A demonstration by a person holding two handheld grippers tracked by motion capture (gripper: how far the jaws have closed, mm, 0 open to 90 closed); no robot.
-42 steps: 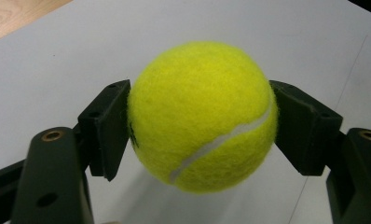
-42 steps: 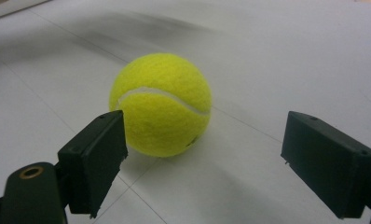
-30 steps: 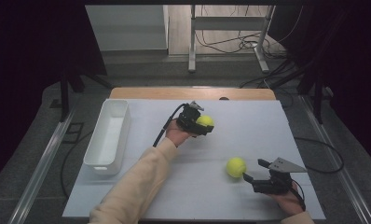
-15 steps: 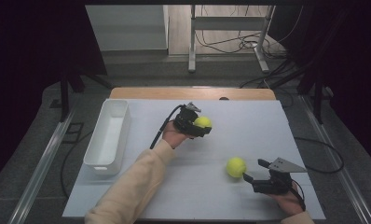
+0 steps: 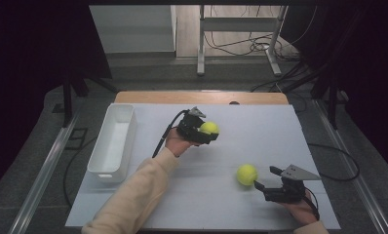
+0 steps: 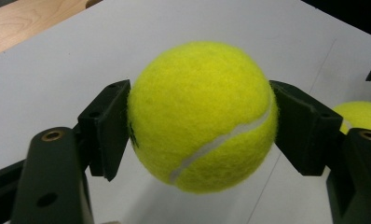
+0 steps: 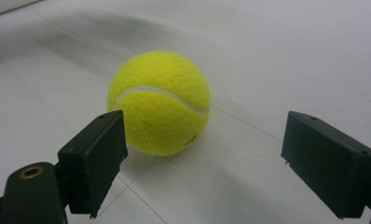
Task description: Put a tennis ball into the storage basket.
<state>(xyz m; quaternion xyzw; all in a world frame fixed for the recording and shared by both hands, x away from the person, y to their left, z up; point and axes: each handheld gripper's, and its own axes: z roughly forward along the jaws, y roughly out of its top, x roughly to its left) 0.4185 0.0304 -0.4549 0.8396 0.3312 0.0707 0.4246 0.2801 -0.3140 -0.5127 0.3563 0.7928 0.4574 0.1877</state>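
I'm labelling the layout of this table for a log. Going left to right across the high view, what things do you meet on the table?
White bin → left tongs shut on a tennis ball → second tennis ball lying loose on the table → right tongs, open just right of that ball.

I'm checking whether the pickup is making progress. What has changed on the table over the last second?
Hardly anything. The left gripper stays clamped on its tennis ball and may have drifted a touch toward the near edge. The right gripper still waits open beside the second ball, which lies on the table untouched. The white bin has not moved.
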